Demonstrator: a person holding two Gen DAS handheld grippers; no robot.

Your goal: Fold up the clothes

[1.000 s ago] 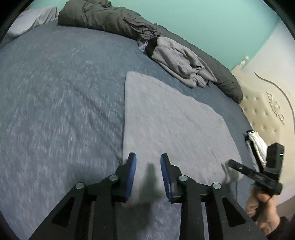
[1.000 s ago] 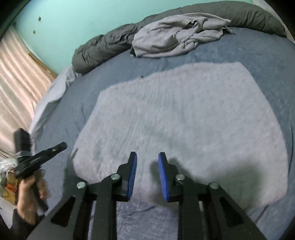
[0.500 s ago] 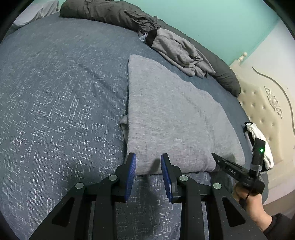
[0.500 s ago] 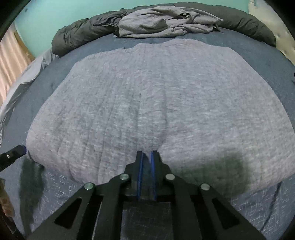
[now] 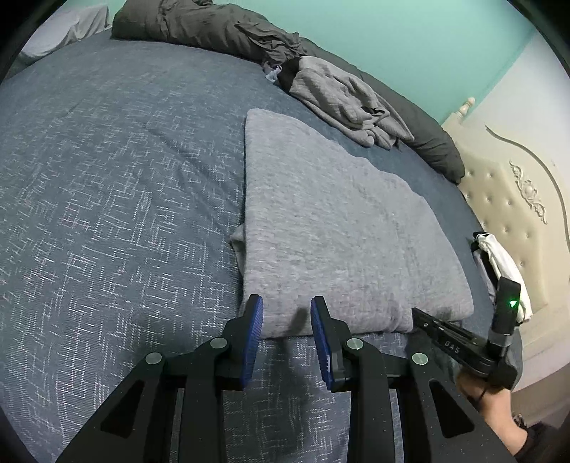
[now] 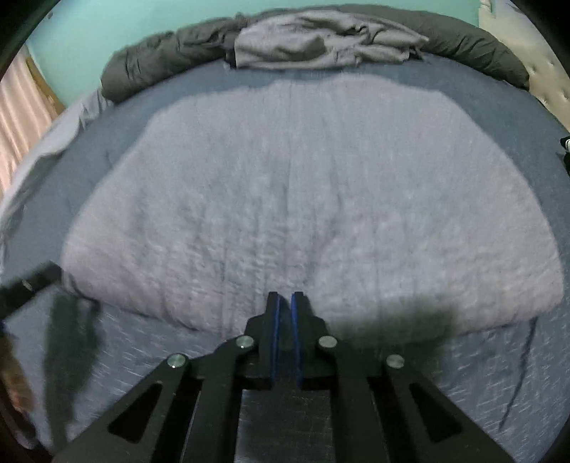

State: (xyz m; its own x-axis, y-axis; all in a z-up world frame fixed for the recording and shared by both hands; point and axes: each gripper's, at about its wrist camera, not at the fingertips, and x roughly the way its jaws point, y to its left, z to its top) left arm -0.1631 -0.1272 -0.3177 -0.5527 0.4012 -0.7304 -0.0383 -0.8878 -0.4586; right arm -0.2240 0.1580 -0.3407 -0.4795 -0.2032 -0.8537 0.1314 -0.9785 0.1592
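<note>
Left wrist view reads "DAS" on the right gripper (image 5: pixel 424 318), nearly clenched at the near hem of the folded grey garment (image 5: pixel 338 231) running lengthwise up the bed (image 5: pixel 107 178); left gripper (image 5: pixel 286 310) released.

A dark blue bedspread (image 5: pixel 107 220) with a fine white woven pattern covers the bed. Along its far edge lies a rumpled dark grey duvet (image 5: pixel 199 25). Behind it stands a turquoise wall (image 5: pixel 409 39). A cream tufted headboard (image 5: pixel 513 199) with carved ornament is at the right. Pink striped curtains (image 6: pixel 17 121) hang at the left.
</note>
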